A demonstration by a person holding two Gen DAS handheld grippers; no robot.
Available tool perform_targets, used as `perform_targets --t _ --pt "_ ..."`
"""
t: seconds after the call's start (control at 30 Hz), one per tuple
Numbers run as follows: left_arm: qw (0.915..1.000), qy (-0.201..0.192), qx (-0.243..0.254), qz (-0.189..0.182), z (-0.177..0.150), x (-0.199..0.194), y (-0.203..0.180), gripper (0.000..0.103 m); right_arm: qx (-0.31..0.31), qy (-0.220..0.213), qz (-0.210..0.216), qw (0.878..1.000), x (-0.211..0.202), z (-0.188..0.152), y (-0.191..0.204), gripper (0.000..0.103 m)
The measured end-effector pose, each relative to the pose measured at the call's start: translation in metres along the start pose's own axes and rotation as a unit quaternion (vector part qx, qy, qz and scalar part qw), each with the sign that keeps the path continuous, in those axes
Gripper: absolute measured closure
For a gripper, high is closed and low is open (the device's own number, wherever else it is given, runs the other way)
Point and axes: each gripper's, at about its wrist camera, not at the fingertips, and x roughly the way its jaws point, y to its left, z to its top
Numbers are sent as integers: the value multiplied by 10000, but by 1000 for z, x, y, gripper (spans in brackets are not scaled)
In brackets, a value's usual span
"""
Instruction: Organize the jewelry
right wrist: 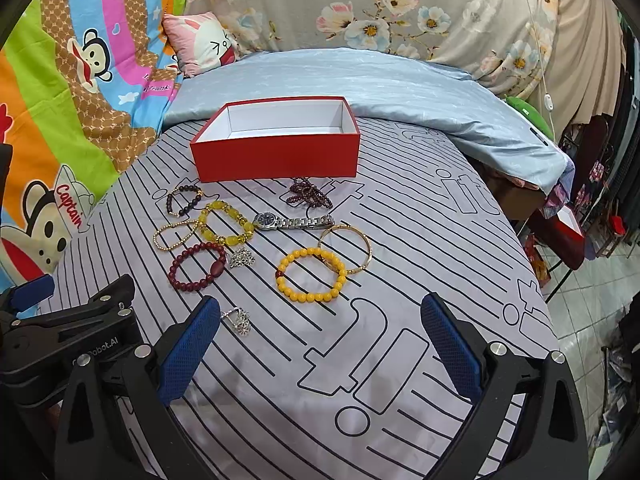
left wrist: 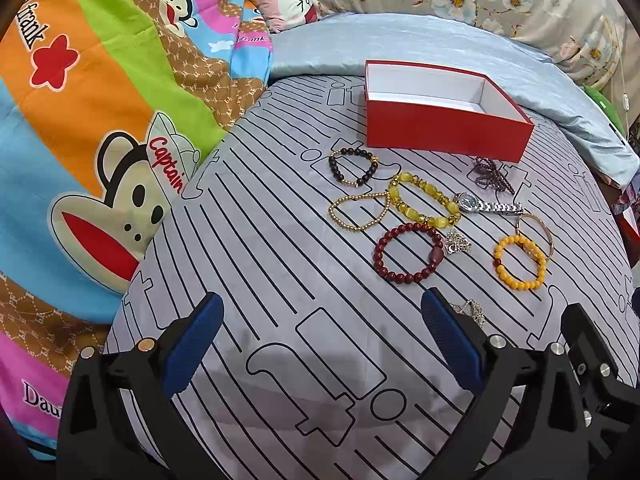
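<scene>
An open red box (left wrist: 444, 128) (right wrist: 276, 152) with a white inside stands at the far side of the striped grey bed sheet. In front of it lie several pieces: a dark bead bracelet (left wrist: 353, 166) (right wrist: 184, 199), a yellow stone bracelet (left wrist: 424, 199) (right wrist: 226, 228), a gold bead chain (left wrist: 359, 210) (right wrist: 173, 234), a dark red bracelet (left wrist: 408, 254) (right wrist: 198, 266), an orange bead bracelet (left wrist: 519, 262) (right wrist: 311, 275), a gold bangle (right wrist: 346, 250), a silver watch (left wrist: 488, 205) (right wrist: 294, 221), a purple bead string (right wrist: 310, 194) and silver pendants (right wrist: 238, 320). My left gripper (left wrist: 322, 340) and right gripper (right wrist: 320, 344) are open and hold nothing, short of the jewelry.
A colourful cartoon quilt (left wrist: 88, 120) is piled along the left. A light blue pillow (right wrist: 360, 84) and floral bedding (right wrist: 400, 4) lie behind the box. The bed's right edge drops to a tiled floor (right wrist: 592, 304) with clutter.
</scene>
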Motion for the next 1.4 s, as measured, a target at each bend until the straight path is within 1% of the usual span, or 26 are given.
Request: perform_targets --t 0.23,1.4 --pt "10000 -65 22 17 0 -3 -1 9 27 2 10 10000 0 -1 0 7" --pt "10000 -59 20 13 0 -3 0 10 29 6 16 10000 1 -1 0 7"
